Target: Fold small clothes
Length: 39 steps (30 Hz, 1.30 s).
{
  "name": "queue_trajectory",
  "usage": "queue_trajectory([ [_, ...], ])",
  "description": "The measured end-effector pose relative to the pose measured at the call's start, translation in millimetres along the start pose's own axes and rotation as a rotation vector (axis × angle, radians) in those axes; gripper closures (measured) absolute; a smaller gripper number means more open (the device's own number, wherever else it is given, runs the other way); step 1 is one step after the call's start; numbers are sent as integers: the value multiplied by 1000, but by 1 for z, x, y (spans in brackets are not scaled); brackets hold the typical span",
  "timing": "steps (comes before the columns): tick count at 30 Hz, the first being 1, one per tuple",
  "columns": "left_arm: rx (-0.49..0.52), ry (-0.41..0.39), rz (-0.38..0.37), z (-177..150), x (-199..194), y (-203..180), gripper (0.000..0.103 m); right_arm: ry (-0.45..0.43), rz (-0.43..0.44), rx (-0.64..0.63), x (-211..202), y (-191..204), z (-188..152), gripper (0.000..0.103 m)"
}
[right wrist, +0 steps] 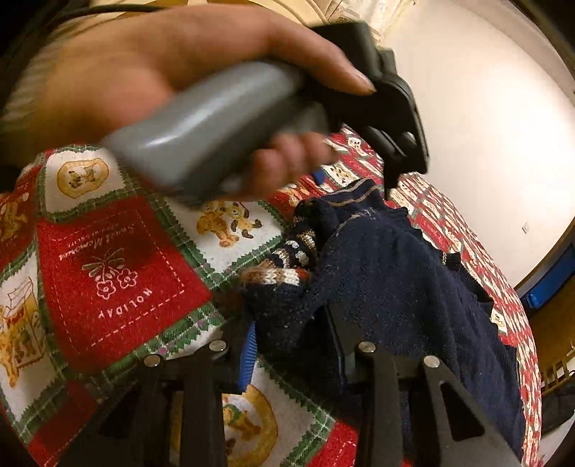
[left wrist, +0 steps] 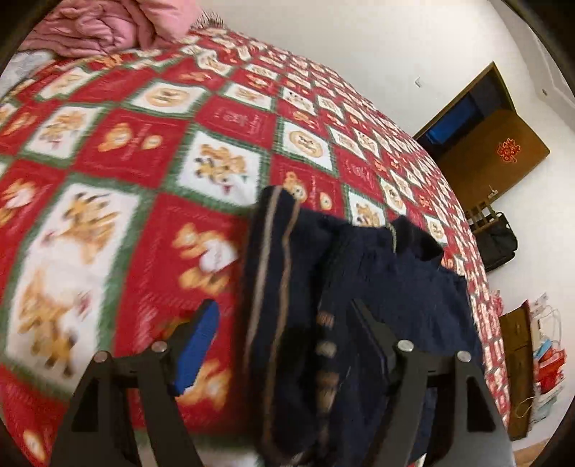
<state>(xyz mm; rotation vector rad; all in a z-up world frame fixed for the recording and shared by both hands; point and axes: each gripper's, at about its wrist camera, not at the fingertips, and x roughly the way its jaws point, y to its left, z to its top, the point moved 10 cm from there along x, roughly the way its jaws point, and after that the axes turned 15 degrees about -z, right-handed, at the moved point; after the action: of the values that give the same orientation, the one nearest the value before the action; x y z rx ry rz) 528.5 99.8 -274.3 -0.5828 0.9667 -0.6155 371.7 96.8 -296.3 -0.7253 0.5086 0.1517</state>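
Observation:
A small navy knit sweater (left wrist: 395,280) with tan stripes and a patterned band lies bunched on the red patchwork bedspread (left wrist: 143,143). My left gripper (left wrist: 284,316) is open, its fingers wide apart over the sweater's striped edge, and holds nothing. In the right wrist view the sweater (right wrist: 395,273) lies ahead and to the right. My right gripper (right wrist: 291,323) has its jaws around the sweater's patterned edge with a gap still showing. The left gripper (right wrist: 359,107), held in a hand, hovers over the sweater's far end.
Pink bedding (left wrist: 107,28) is piled at the bed's far end. A brown door (left wrist: 496,151), a dark bag (left wrist: 499,240) and a small cabinet (left wrist: 517,341) with clutter stand beside the bed on the right. White wall lies beyond.

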Motion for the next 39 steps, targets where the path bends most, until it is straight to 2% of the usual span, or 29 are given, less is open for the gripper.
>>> queue_trajectory([
  [2,-12,57,-29,3,16,-3,20,3,6,4,0,0,0,69],
  [3,-17,79,-18,3,23,-2,20,3,7,6,1,0,0,69],
  [8,60,109,22,5,37,-8,21,-2,6,11,0,1,1,69],
  [10,98,117,62,4,38,-8,43,-3,15,21,1,0,0,71],
  [11,108,121,63,4,37,-8,61,-4,17,24,2,-1,-1,71],
  [12,114,123,63,3,36,-8,71,-5,17,26,2,-1,-2,71],
  [14,117,122,40,3,35,-11,80,-9,13,25,2,-1,-2,73],
  [19,138,88,76,7,28,-9,94,-16,5,34,1,-3,-3,82],
  [24,125,67,83,8,22,-8,94,-24,19,68,-1,-9,-1,88],
  [28,76,64,42,6,19,-10,94,-18,9,49,0,-5,-1,88],
  [31,12,46,4,8,18,-10,89,-14,4,44,2,-5,-2,88],
  [34,-30,48,-78,7,22,-15,69,-17,-13,30,0,-3,-2,88],
  [36,-32,55,-112,5,25,-19,44,-17,-15,26,0,-3,-2,88],
  [37,-29,59,-129,4,26,-21,40,-17,-13,29,-1,-2,-2,88],
  [39,-14,68,-130,3,31,-24,40,-15,-8,34,-2,-3,-2,88],
])
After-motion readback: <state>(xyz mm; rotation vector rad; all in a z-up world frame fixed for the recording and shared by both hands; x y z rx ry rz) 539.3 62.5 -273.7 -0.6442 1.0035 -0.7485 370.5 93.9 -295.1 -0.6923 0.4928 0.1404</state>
